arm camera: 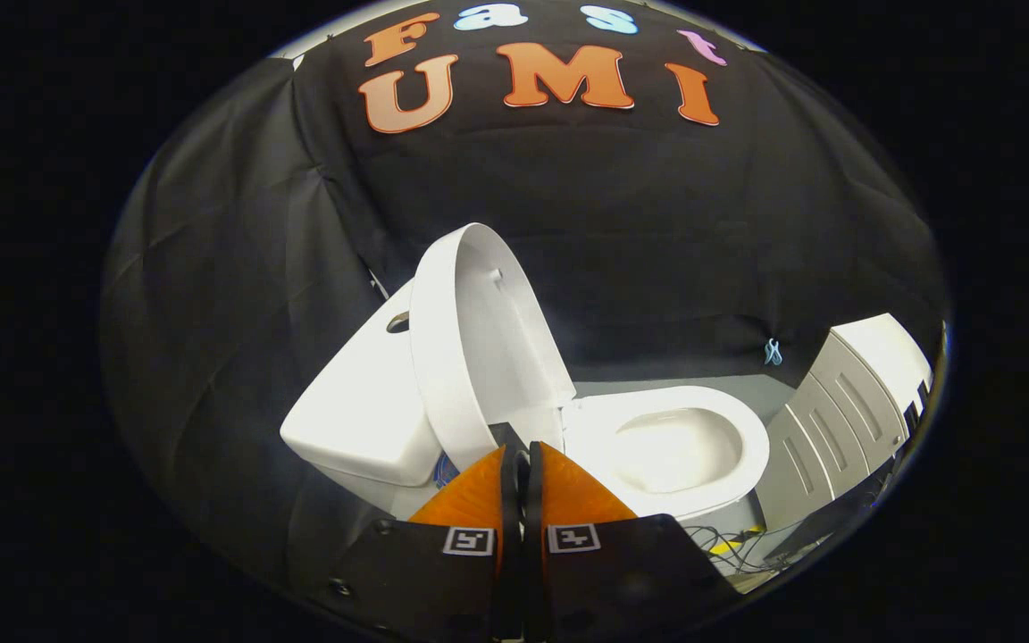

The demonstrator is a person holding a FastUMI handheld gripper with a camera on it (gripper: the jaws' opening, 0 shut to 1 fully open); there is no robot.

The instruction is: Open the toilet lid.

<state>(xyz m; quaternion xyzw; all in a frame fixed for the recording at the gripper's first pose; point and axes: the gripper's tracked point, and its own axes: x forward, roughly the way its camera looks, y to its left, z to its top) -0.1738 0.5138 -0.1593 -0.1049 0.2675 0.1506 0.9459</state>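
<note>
A white toilet stands ahead of me against the black cloth wall. Its lid is raised upright and leans back toward the white tank. The seat lies flat around the open bowl, to the right of the lid. My gripper sits just in front of the lid's lower edge, near the hinge. Its two fingers are pressed together with nothing between them.
A white cabinet with ribbed panels stands beyond the bowl on the right. Cables lie on the floor below the bowl. A small blue clip hangs on the cloth wall behind the bowl.
</note>
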